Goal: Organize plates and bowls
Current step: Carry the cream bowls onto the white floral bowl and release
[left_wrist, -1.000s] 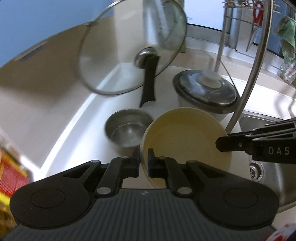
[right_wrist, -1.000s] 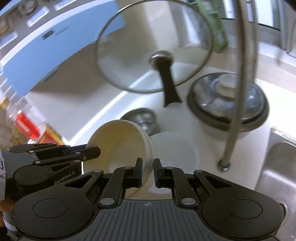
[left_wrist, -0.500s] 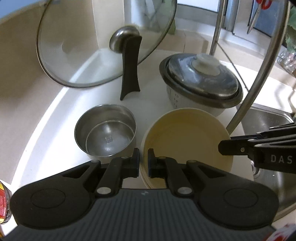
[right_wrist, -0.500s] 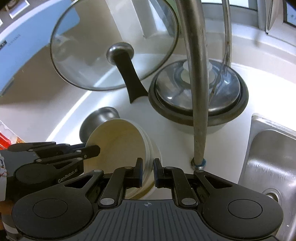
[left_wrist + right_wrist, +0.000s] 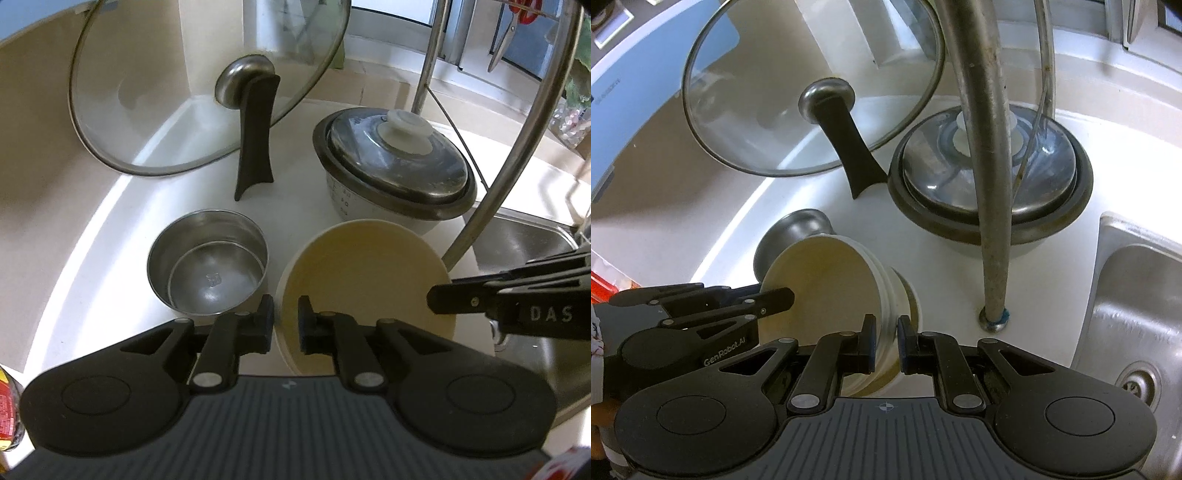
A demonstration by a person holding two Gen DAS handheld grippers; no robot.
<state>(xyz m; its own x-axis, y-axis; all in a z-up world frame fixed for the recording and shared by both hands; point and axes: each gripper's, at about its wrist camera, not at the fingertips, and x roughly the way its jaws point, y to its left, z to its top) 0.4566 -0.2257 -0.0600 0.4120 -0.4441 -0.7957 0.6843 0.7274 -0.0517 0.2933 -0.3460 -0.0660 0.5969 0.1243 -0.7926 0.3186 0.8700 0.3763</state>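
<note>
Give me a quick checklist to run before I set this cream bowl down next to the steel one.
1. Left gripper clamped on the cream bowl's rim: ok.
2. Right gripper clamped on the opposite rim: ok.
3. Bowl level: not ok, it tilts in the right wrist view.
4. Clear of the small stainless steel bowl: cannot tell, they look very close.
5. Clear of the curved metal rack pole: ok.
6. What is under the bowl: cannot tell, something white shows beneath it.
</note>
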